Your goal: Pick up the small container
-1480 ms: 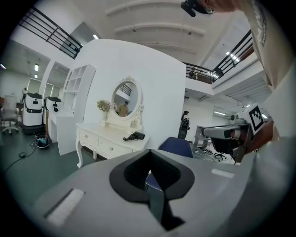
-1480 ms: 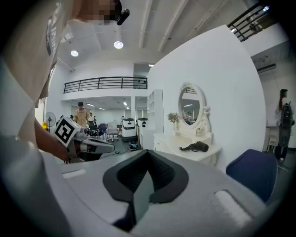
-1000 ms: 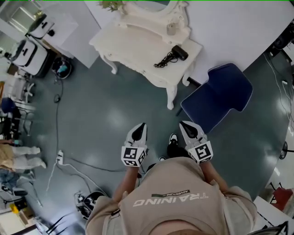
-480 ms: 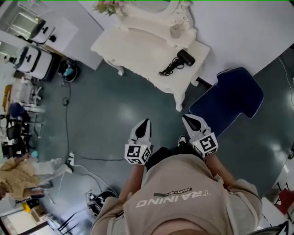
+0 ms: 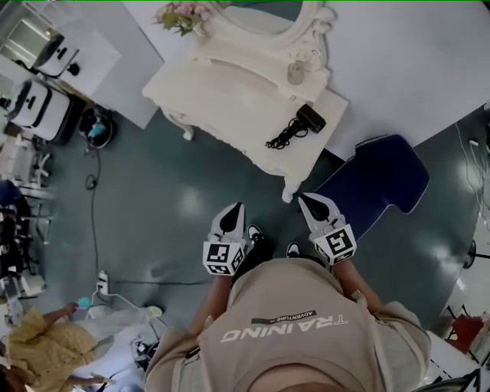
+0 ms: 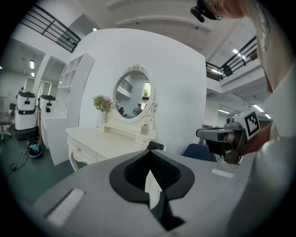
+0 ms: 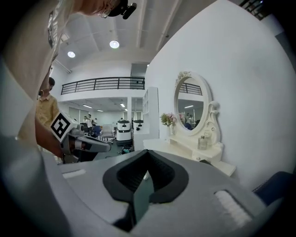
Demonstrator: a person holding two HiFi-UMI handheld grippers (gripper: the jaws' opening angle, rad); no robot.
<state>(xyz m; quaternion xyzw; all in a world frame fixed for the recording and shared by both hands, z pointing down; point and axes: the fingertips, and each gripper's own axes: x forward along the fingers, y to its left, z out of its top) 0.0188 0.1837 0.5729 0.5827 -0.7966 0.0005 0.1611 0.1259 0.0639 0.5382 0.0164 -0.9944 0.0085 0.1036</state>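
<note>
left gripper [image 5: 233, 210] fingers closed, empty | right gripper [image 5: 311, 202] fingers closed, empty | small container [image 5: 295, 73] on white counter [image 5: 222, 92], well apart from both

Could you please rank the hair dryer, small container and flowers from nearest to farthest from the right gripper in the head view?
1. hair dryer, right end of the tabletop.
2. small container, beside the mirror.
3. flowers, far left corner.

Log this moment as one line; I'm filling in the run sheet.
stage: pre-grasp | left gripper: shut, empty | right gripper: shut, empty | small container: on dressing table, untouched
</note>
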